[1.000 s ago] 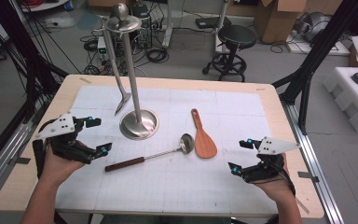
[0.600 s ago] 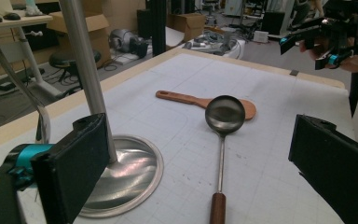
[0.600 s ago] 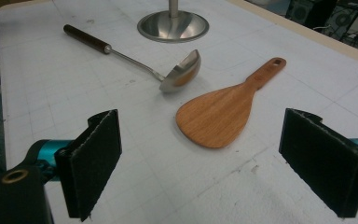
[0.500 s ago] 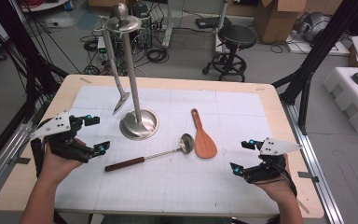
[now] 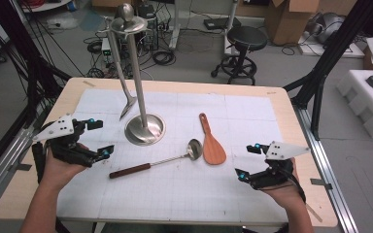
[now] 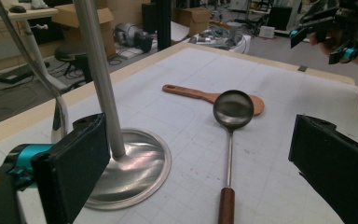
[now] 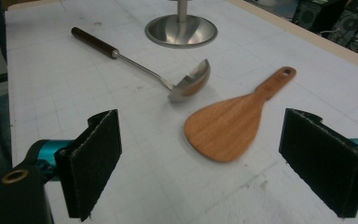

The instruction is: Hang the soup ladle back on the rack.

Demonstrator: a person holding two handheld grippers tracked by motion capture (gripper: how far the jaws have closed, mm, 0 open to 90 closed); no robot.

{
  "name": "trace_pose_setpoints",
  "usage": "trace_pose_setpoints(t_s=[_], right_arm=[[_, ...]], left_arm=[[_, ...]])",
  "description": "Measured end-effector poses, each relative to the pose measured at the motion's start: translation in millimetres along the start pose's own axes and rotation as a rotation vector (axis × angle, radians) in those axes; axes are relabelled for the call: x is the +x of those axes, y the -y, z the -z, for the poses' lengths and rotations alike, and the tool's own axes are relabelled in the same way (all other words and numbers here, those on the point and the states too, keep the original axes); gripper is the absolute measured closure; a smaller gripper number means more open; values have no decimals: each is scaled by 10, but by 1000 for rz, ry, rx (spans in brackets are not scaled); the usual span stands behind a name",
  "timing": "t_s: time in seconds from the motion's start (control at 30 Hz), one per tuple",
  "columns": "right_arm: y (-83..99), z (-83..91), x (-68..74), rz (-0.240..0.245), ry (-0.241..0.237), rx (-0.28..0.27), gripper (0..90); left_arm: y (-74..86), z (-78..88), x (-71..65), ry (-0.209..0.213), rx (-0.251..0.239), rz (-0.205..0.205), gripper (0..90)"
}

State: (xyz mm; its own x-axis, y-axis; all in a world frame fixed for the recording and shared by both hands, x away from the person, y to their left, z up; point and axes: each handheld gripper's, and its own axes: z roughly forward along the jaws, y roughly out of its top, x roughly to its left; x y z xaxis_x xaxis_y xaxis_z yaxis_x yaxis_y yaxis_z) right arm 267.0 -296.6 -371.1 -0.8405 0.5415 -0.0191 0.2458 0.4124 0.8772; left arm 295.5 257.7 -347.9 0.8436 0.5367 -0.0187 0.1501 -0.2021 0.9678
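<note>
A steel utensil stand (image 5: 144, 129) rises from its round base left of the mat's middle. A metal turner (image 5: 126, 107) hangs from the top of the stand. A ladle (image 5: 155, 162) with a wooden handle lies flat in front of the base, and a wooden rice paddle (image 5: 212, 145) lies just to its right. My left gripper (image 5: 101, 138) is open at the mat's left edge, left of the ladle handle; between its jaws I see the ladle (image 6: 233, 109) and stand base (image 6: 130, 168). My right gripper (image 5: 246, 161) is open near the front right, facing the paddle (image 7: 228, 121) and ladle (image 7: 189, 81).
A white gridded mat (image 5: 252, 121) covers most of the wooden table (image 5: 291, 104). Beyond the far edge stand a black stool (image 5: 243, 39), cables and cardboard boxes on the floor. Black frame legs (image 5: 320, 73) flank both sides of the table.
My left gripper has drifted slightly to the left. The right gripper and the utensils have stayed where they were.
</note>
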Motion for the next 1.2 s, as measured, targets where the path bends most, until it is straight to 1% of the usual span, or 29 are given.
trace_pose_setpoints(t_s=[0.1, 0.2, 0.37, 0.5, 0.63, 0.73, 0.77, 0.9, 0.93, 1.0, 1.1, 1.2], right_arm=[[-124, -102, 11, 22, -19, 2, 118], [-269, -237, 21, 50, -45, 18, 118], [-569, -567, 49, 120, -98, 74, 118], [-763, -826, 105, 164, -137, 116, 118], [-909, -1057, 174, 183, -176, 147, 118], [-990, -1241, 215, 208, -199, 169, 118], [-1013, -1300, 233, 210, -213, 180, 118], [-1079, -1533, 288, 235, -239, 223, 118], [-1090, -1583, 303, 236, -249, 234, 120], [-1107, -1688, 325, 257, -258, 251, 121], [-1119, -1830, 389, 277, -278, 287, 134], [-1130, -1968, 456, 300, -299, 310, 139]], left_arm=[[4, 25, 3, -6, 0, -4, 58], [10, 56, 3, -12, -1, -3, 58], [12, 67, -11, -14, 1, -6, 58], [7, 63, -33, -12, 1, -11, 58], [1, 73, -37, -12, -4, -13, 58], [0, 70, -38, -10, -7, -15, 58], [0, 68, -38, -11, -6, -16, 58], [-2, 68, -35, -10, -5, -17, 58], [-3, 69, -35, -9, -6, -17, 58], [-3, 71, -32, -11, -8, -17, 58], [-2, 70, -32, -9, -7, -17, 58], [-4, 73, -31, -9, -9, -17, 58]])
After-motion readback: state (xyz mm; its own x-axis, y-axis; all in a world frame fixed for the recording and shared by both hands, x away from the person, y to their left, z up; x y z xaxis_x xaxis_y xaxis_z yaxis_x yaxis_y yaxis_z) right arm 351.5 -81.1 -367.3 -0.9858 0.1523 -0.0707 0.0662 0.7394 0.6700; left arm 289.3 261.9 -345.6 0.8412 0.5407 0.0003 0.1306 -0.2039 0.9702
